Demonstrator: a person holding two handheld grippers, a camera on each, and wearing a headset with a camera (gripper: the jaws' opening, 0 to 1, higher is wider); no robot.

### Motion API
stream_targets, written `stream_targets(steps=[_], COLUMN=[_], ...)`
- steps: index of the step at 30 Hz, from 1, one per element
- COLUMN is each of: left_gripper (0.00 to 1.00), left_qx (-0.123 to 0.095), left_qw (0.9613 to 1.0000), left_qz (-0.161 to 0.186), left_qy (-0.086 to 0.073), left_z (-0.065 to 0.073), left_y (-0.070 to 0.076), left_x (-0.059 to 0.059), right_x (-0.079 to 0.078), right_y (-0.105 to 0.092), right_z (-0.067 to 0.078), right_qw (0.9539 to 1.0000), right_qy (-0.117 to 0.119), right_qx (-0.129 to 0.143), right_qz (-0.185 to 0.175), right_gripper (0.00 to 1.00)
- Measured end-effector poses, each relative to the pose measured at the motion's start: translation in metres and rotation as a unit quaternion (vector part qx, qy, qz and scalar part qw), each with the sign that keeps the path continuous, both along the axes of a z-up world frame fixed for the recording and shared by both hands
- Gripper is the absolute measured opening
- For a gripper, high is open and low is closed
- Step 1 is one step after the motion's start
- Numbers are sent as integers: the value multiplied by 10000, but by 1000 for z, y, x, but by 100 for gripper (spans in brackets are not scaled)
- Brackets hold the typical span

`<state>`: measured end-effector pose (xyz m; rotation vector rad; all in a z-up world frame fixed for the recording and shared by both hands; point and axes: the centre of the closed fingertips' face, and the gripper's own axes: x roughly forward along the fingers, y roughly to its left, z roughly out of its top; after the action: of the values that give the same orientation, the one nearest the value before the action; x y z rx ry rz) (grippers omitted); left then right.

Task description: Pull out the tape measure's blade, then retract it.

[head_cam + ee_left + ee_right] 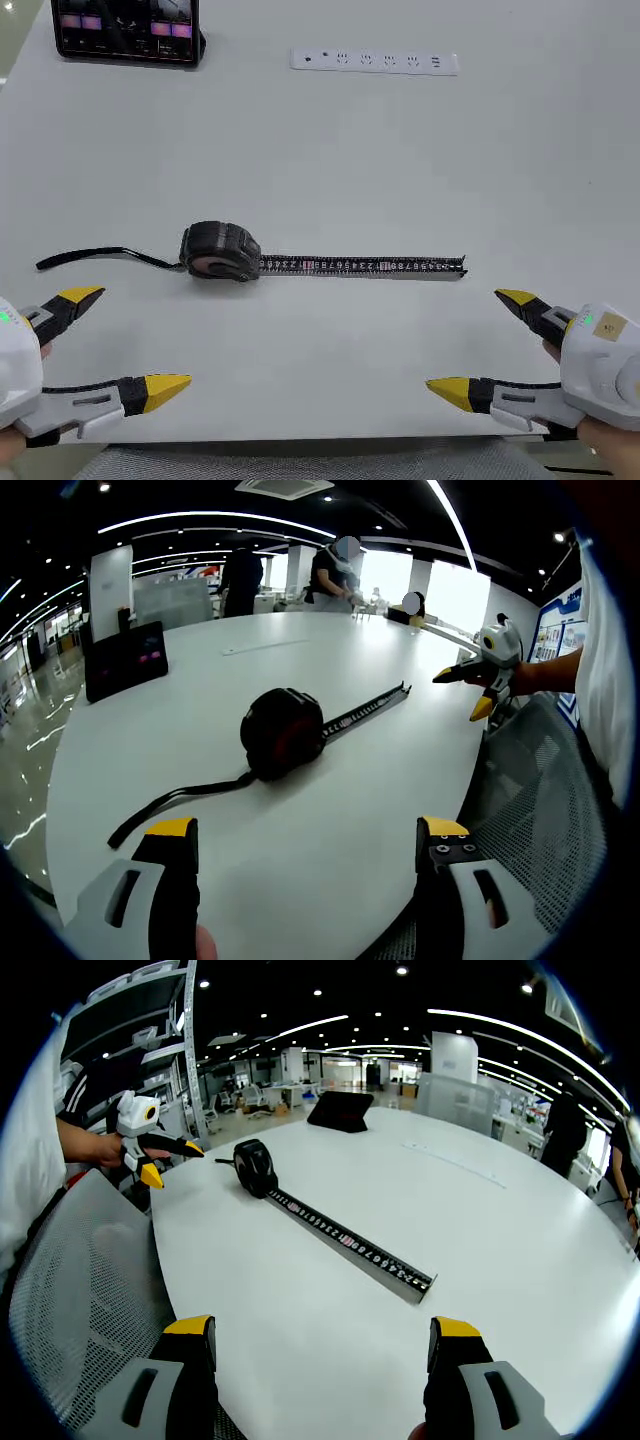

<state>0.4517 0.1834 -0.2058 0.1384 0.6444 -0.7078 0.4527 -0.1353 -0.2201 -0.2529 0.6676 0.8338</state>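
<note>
A black tape measure (220,252) lies on the white table, its blade (362,265) drawn out flat to the right, ending in a hook (462,265). A black wrist strap (95,257) trails left from the case. My left gripper (133,340) hovers open near the front edge, below and left of the case (283,731). My right gripper (482,342) stands open below the blade's end (420,1285). Neither touches the tape. The case (256,1167) sits far from the right gripper's jaws.
A white power strip (375,61) lies at the back of the table (320,150). A dark tablet (128,28) stands at the back left. A mesh chair (300,462) sits at the front edge. People stand in the far background.
</note>
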Motion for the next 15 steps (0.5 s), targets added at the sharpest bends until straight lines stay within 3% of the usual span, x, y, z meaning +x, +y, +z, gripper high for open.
stream_targets(steps=[15], left_gripper=[87], left_qx=[1], left_qw=[10000], left_qz=[-58], left_qy=[-12], left_z=[2], left_y=[-3], left_x=[3], right_x=[1], right_y=[-3], right_z=[-1], right_qw=[10000], right_qy=[1], right_qx=[-6], right_qz=[-31], right_gripper=[86])
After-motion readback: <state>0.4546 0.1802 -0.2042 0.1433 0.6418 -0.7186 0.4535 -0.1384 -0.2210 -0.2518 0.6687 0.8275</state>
